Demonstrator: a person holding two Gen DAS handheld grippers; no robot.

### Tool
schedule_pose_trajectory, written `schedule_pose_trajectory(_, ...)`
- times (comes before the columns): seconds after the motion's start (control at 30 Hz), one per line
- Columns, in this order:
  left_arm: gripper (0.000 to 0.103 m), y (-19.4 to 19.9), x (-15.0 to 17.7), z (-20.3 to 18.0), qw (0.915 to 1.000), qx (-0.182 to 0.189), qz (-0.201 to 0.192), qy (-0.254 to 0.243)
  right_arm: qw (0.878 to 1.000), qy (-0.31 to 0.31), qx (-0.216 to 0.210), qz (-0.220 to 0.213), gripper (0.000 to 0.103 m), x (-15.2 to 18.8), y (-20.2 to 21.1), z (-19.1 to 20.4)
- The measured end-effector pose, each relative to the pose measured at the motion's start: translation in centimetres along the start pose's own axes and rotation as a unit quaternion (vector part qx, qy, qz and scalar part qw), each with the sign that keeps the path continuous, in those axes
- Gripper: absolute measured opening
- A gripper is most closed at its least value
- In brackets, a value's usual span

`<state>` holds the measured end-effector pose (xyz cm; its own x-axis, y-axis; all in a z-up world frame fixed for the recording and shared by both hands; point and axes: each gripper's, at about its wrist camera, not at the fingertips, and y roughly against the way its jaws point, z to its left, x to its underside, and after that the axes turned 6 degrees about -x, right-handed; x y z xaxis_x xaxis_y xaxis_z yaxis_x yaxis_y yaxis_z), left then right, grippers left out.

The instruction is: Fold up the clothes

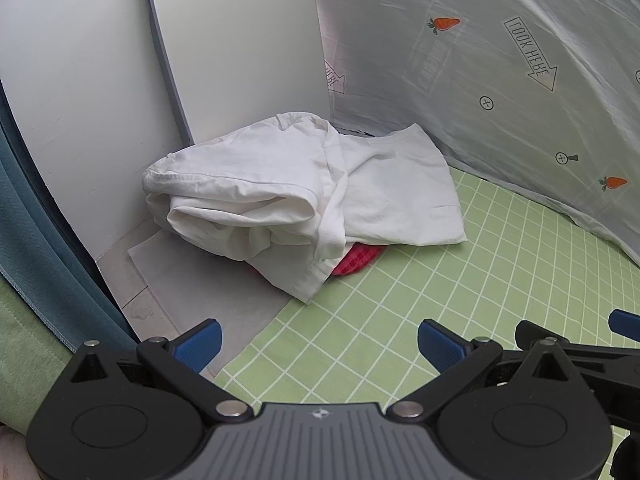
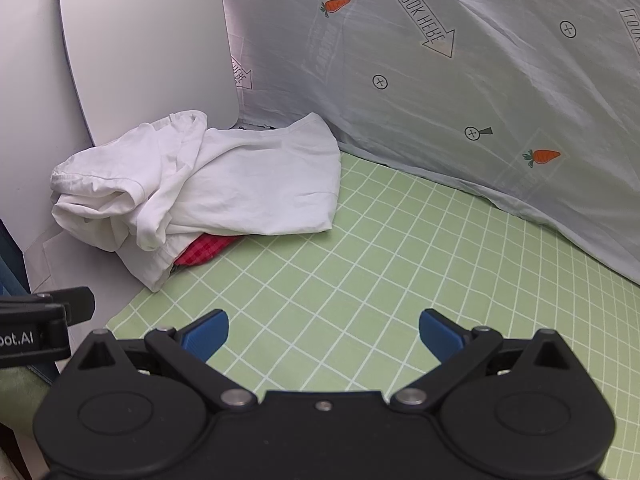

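Note:
A crumpled white garment (image 1: 304, 196) (image 2: 200, 184) lies bunched against the white wall at the far left of the green checked sheet. A red checked cloth (image 1: 356, 260) (image 2: 204, 252) peeks out from under it. My left gripper (image 1: 320, 344) is open, well short of the pile, with nothing between its blue pads. My right gripper (image 2: 324, 334) is also open and holds nothing, over the green sheet to the right of the pile. Part of the right gripper (image 1: 576, 344) shows at the left wrist view's right edge.
The green checked sheet (image 2: 380, 248) covers the surface. A pale blue carrot-print cloth (image 2: 460, 80) hangs along the back. White panels (image 1: 100, 100) close the left corner, with a teal curtain (image 1: 36, 232) beside them and a grey mat (image 1: 208, 280) on the floor.

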<state>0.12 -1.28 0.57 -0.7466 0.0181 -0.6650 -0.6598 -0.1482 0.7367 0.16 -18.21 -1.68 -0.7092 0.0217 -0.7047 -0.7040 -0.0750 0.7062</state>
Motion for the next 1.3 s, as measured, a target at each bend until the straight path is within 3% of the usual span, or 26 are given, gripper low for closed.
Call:
schedule_pose_trajectory(0.8,0.103,-1.9,-0.3,0.7,0.9999,-0.002,0.015,0.004,1.000,0.000,-0.001,0.010,0.103,0.1,-1.4,0.3)
schedule_pose_trajectory(1.13,0.103,-5.9,-2.8,1.2,0.9993,-0.012,0.033,0.013,1.000,0.002,0.003,0.023,0.103,-1.9,-5.0,0.4)
schedule_pose_trajectory(1.3,0.103,-9.2,-4.6,1.5,0.9985,-0.012,0.045,0.030,0.999,0.009,0.002,0.037,0.103,-3.5,-8.9,0.6)
